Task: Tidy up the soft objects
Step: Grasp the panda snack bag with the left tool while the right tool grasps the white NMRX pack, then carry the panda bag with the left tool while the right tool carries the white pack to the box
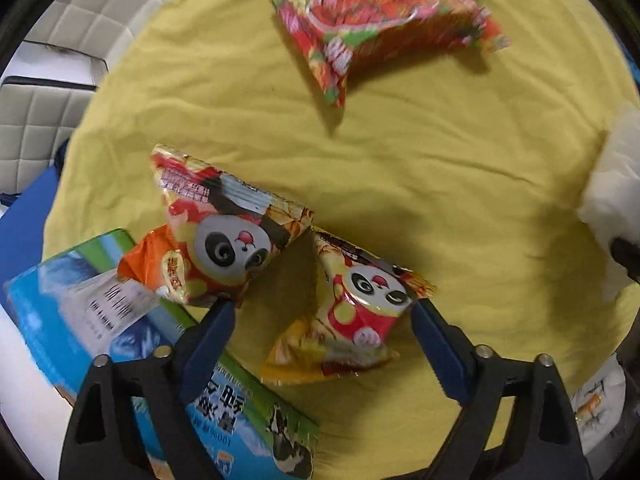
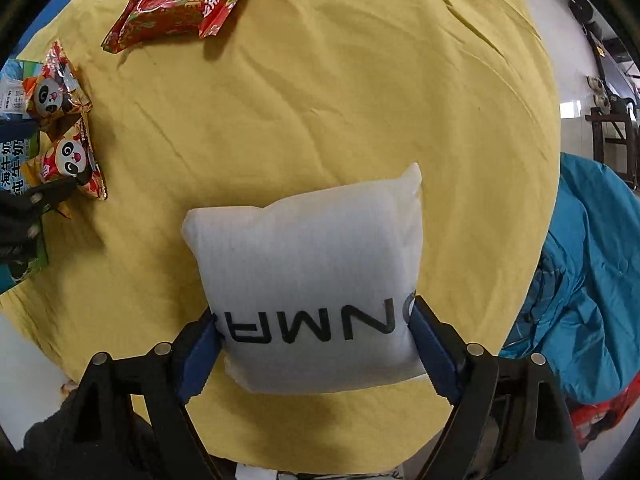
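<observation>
My right claw (image 2: pixel 314 330) pinches the white pillow pouch (image 2: pixel 308 276) on the yellow cloth (image 2: pixel 320 100); my left claw (image 1: pixel 322 308) straddles a panda snack packet (image 1: pixel 360 312), spread, pads not clearly pressing.

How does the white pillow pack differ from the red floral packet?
White pillow pack: plain white with black lettering, puffy, sits between the right tongs, whose pads press its sides. Red floral packet: busy red print, flatter, lies free at the far edge, nothing touching it. Both rest on the yellow cloth.
</observation>
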A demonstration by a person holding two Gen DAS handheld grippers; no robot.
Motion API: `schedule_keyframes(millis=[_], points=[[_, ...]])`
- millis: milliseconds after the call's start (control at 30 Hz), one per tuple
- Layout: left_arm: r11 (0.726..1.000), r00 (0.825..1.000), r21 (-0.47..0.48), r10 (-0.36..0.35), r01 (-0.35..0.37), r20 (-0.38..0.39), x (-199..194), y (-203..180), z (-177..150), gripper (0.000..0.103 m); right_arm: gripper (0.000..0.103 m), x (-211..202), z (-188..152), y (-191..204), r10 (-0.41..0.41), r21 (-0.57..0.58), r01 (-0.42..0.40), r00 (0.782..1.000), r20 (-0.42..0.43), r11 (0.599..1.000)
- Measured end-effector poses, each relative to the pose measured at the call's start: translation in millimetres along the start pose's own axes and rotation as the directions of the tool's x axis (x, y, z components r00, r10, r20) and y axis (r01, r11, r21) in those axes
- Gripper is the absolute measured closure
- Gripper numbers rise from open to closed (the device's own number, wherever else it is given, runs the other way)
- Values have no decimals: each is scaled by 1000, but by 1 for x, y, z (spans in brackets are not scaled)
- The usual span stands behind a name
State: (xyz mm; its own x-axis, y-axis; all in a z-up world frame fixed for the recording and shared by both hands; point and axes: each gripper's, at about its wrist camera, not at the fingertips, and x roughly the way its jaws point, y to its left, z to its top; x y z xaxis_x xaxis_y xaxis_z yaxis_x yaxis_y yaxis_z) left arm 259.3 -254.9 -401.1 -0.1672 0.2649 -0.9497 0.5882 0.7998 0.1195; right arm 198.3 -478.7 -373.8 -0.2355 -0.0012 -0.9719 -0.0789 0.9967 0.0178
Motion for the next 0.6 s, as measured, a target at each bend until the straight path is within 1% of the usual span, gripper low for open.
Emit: schedule_keyframes(millis=[33,100,133,167,233,267,333,400,467,533,567,600], points=[[1000,1000,0,-7,7,-8,3,1,2,14,15,0,-1,-3,2,3,-2,1000,0,1000],[1000,1000,8,0,0,-15,4,1,5,19,15,6,-6,-5,5,6,-5,1000,0,1000],[1000,1000,8,5,-5,-20,4,0,4,29,15,7,-9,-2,6,8,-6,1000,-1,1000],[1000,1000,7,4,-4,-27,4,0,4,47,15,5,-16,12,6,8,-5,1000,-1,1000],[999,998,-11,-41,41,-53,8,0,2,60,16,9,-15,10,11,17,-11,1000,-1,1000],[998,997,-38,-53,51,-55,9,2,0,62,16,9,-16,9,14,24,-14,1000,-3,1000],[994,997,-85,-73,70,-39,9,6,-6,62,16,10,-19,6,24,48,-24,1000,-3,999],[984,993,-137,-115,110,-26,10,9,-13,62,16,12,-23,4,40,79,-40,999,-4,996],[961,982,-210,-187,182,-4,11,13,-22,62,17,17,-28,-1,73,125,-71,997,-6,990],[927,965,-276,-262,256,17,14,16,-31,62,17,27,-27,-3,107,152,-106,994,4,983],[899,949,-315,-314,305,23,19,18,-36,62,17,29,-29,-3,119,167,-118,993,8,979],[885,941,-332,-338,327,26,22,18,-38,62,17,31,-32,-2,121,179,-122,993,16,976]])
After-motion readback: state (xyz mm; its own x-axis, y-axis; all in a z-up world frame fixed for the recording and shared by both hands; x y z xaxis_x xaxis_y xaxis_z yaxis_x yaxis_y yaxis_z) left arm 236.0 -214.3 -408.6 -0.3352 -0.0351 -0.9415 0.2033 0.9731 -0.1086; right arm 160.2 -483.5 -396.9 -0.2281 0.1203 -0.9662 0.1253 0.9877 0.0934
